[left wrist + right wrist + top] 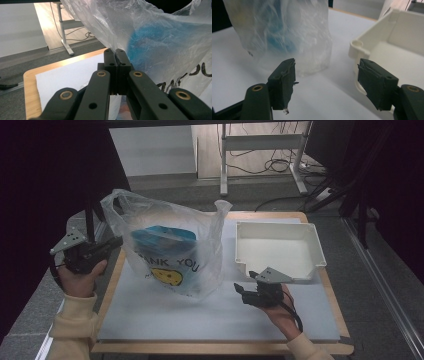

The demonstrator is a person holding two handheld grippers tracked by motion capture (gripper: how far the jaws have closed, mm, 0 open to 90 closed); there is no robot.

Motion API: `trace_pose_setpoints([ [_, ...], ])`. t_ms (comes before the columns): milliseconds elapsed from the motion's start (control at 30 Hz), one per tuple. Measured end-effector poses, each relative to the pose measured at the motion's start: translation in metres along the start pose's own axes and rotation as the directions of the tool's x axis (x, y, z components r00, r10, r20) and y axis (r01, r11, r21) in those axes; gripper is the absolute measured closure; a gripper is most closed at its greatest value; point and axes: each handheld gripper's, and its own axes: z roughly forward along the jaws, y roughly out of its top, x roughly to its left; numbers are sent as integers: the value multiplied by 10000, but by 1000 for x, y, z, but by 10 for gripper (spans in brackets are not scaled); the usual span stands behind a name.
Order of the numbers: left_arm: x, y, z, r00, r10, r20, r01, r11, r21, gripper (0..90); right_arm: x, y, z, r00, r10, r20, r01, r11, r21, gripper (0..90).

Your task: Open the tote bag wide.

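The left gripper (116,53) pinches the plastic bag (170,245) edge, jaws pressed together. The right gripper (325,82) is spread; probably it must next reach the blue packet (162,240) inside.

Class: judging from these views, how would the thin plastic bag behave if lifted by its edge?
Probably floppy: the plastic bag is thin and crumpled. Its film may stretch or slip where the left tongs pinch it. The blue item inside would likely sag and swing.
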Motion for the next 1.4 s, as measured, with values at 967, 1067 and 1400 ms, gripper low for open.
trace_pose_setpoints([
  [967,-1,0,0,9998,-58,197,57,10000,61,900,30,119,3,9872,-1486,-571,1372,9760,-1692,294],
  [1067,0,-1,0,9997,-75,222,74,10000,47,900,29,128,12,9858,-1490,-778,1353,9780,-1588,314],
  [1400,0,0,-2,9997,-69,248,68,10000,29,900,28,135,29,9829,-1648,-820,1536,9798,-1277,707],
])
